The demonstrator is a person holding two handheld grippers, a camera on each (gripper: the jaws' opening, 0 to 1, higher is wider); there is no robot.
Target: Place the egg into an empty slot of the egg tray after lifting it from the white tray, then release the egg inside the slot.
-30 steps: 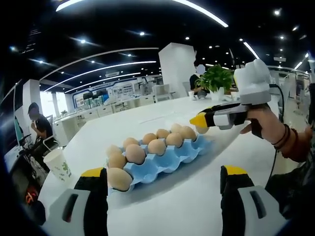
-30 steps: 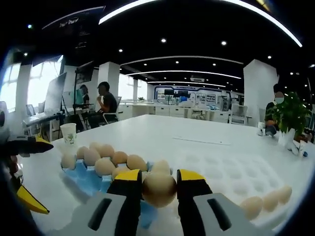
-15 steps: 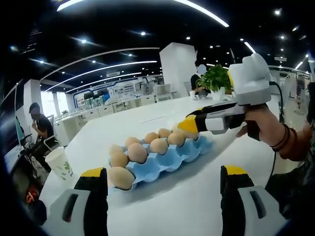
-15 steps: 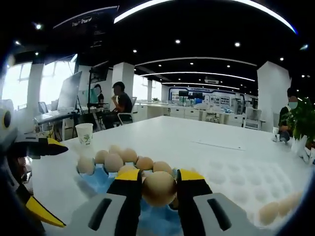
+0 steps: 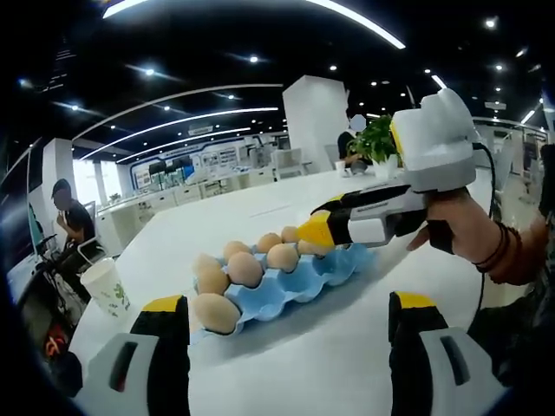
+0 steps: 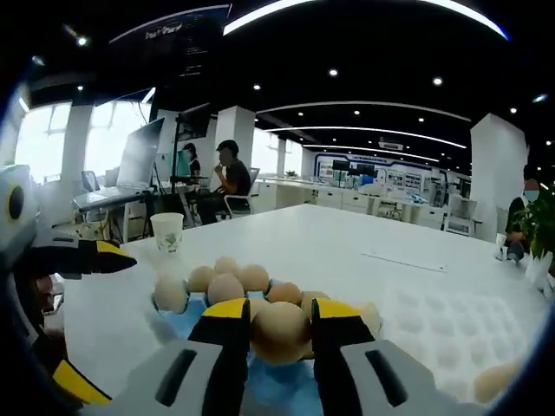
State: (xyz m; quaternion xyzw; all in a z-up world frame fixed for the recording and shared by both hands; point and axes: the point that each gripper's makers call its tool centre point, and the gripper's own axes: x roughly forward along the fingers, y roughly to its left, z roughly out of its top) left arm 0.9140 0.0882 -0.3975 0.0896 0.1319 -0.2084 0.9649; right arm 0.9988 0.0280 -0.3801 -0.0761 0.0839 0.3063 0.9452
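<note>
My right gripper is shut on a brown egg and hovers low over the blue egg tray, which holds several eggs. In the left gripper view the same right gripper, held by a hand, reaches in from the right over the middle of the blue egg tray. My left gripper stands open near the tray's front end, with nothing between its jaws. The left gripper also appears at the left edge of the right gripper view. The white tray lies to the right with an egg in it.
A paper cup stands on the white table left of the blue tray; it is the paper cup beyond the tray in the right gripper view. A potted plant sits at the table's far end. A person sits at a desk further back.
The right gripper has carried the egg from the tray's far end further in over the blue tray and lower. The left gripper has stayed open in place.
</note>
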